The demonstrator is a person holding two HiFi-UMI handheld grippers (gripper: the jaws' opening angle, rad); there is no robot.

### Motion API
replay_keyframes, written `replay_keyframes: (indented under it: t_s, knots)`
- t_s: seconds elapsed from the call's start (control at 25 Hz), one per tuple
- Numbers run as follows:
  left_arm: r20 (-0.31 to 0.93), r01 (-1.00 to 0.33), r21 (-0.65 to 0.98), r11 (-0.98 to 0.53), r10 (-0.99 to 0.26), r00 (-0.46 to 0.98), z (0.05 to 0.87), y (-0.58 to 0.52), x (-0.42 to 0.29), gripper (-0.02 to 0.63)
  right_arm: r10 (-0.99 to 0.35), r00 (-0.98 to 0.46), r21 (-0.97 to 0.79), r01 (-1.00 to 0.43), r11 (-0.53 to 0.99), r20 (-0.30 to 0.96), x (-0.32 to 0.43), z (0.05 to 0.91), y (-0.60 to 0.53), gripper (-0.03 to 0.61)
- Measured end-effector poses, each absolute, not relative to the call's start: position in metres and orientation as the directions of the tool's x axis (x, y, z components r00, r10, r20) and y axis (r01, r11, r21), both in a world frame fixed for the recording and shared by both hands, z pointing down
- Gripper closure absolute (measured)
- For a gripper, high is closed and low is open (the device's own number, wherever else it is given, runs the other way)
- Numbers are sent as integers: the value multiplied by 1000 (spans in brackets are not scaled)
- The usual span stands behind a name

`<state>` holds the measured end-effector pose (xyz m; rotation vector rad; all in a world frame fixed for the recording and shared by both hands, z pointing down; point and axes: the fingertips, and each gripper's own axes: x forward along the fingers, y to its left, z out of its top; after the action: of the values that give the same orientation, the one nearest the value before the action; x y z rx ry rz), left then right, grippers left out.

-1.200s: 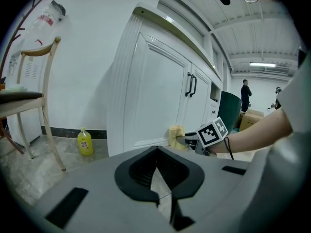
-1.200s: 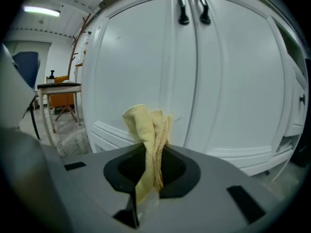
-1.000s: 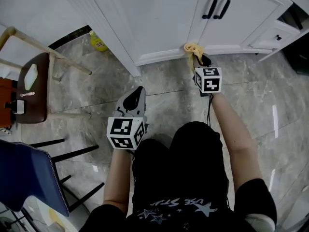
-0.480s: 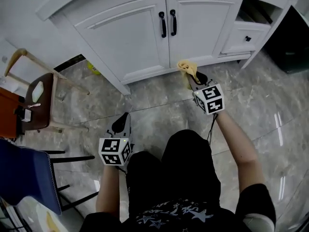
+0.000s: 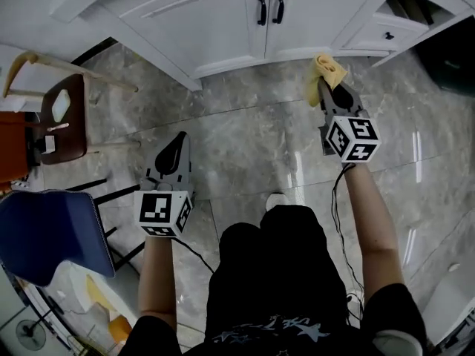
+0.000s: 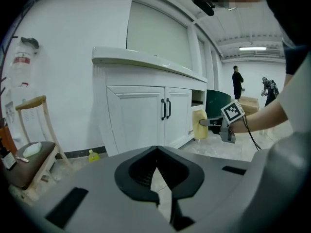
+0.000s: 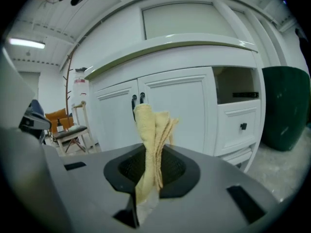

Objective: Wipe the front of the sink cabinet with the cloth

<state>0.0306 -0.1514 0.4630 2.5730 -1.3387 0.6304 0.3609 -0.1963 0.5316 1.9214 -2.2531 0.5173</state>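
A pale yellow cloth (image 5: 326, 69) stands out against the white cabinet (image 5: 223, 13), whose two door handles (image 5: 269, 8) and drawer knob (image 5: 386, 35) are black. The floor (image 5: 245, 139) is grey tile, veined in lighter grey and streaked with white glare. The left gripper (image 5: 180, 136) and right gripper (image 5: 324, 87) are grey with black jaw surrounds; their cubes (image 5: 163, 212) carry black-and-white square markers. The person (image 5: 274, 288) wears black, the shirt printed with pale stars and lettering. At left, a chair (image 5: 63, 121) has a dark brown seat and pale wood frame; a nearer seat (image 5: 44, 236) is blue. A bin (image 7: 284, 106) is dark green.
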Motion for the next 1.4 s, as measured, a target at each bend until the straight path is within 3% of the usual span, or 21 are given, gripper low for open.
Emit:
replay_keyframes:
  t_s: [0.16,0.36,0.76,1.0,1.4]
  knots:
    - [499,-854,19,-520,-735,459,439,-133,22,597,-912,-151,-253,-966,55,380,360,516,-159,515]
    - [556,-841,25,-540,-692,461,373,-112,34,597,-892,-114,-226,-974,14,438,371,456,-113,515]
    - [518,-838,98,-537,-691,504,277,-87,64,598,-901,-113,-213,-977,23,420,378,351,-85,515]
    - [522,-838,129,-530,-683,512,248,-53,22,597,-908,-98,-201,-980,15,408,335,304,-58,515]
    - [506,-667,110,-737,-536,676,175,69,-65,597,-964,8,-232,-970,-72,265,184,185,51,515]
